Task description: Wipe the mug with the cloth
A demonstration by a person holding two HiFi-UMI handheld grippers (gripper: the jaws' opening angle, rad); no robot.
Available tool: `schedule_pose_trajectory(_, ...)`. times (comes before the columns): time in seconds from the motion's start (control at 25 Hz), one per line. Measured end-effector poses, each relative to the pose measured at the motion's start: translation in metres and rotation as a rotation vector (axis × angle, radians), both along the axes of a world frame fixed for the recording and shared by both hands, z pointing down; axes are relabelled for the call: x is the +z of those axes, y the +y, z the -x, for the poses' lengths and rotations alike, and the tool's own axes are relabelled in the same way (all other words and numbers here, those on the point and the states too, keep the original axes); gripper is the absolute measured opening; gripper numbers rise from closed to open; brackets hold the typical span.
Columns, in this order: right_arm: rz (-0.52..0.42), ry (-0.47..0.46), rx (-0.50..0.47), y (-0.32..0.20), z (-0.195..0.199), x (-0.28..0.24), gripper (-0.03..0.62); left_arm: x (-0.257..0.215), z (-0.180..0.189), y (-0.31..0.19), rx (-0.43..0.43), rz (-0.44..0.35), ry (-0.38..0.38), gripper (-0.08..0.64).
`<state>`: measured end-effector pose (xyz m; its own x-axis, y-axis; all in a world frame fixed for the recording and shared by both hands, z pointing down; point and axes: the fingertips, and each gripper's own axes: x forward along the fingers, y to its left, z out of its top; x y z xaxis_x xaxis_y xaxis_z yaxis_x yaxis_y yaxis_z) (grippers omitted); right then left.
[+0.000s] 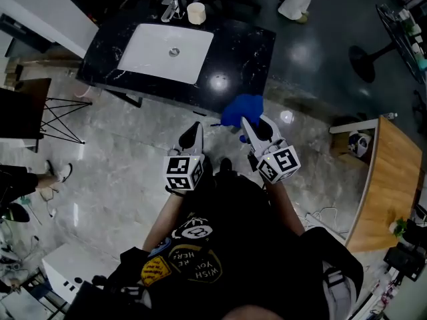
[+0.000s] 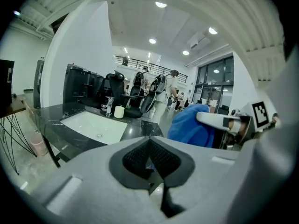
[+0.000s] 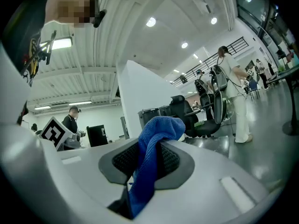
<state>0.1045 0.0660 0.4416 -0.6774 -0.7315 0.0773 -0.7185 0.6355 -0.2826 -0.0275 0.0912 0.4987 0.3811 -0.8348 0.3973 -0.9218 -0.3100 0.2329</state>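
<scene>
Dark surface [image 1: 247, 52] ahead carries the mug [image 1: 196, 13] beside the tap, well apart from both grippers. Right gripper [image 1: 253, 131] has its jaws clamped on the cloth [image 1: 241, 110]. Left gripper [image 1: 193, 135] has its jaws closed on nothing — best open it to steady the mug first.

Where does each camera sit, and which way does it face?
Head view: on the person's head, looking steeply down at the sink; the left gripper, right gripper and both forearms show.
Left gripper view: on the left gripper, facing the sink and mug; its shut fingers show.
Right gripper view: on the right gripper, tilted up toward the ceiling; its fingers pinch the cloth.
Shared: all three show the cloth.
</scene>
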Motion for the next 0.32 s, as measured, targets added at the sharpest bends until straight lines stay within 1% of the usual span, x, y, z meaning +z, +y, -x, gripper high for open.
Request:
schedule_pose_trajectory(0.12,-0.004,-0.001,0.005,0.011,0.008,-0.005,0.080,0.000,-0.005,0.007,0.032,-0.011,-0.005,0.005)
schedule_pose_trajectory(0.2,0.000,0.001,-0.001,0.021,0.015,-0.011,0.080,-0.009,-0.002,0.012,0.051,-0.024,-0.030,0.005)
schedule_pose_trajectory(0.32,-0.005,0.022,-0.026,0.037,0.023,-0.020,0.080,-0.030,0.002,0.018,0.069,-0.062,-0.068,0.005)
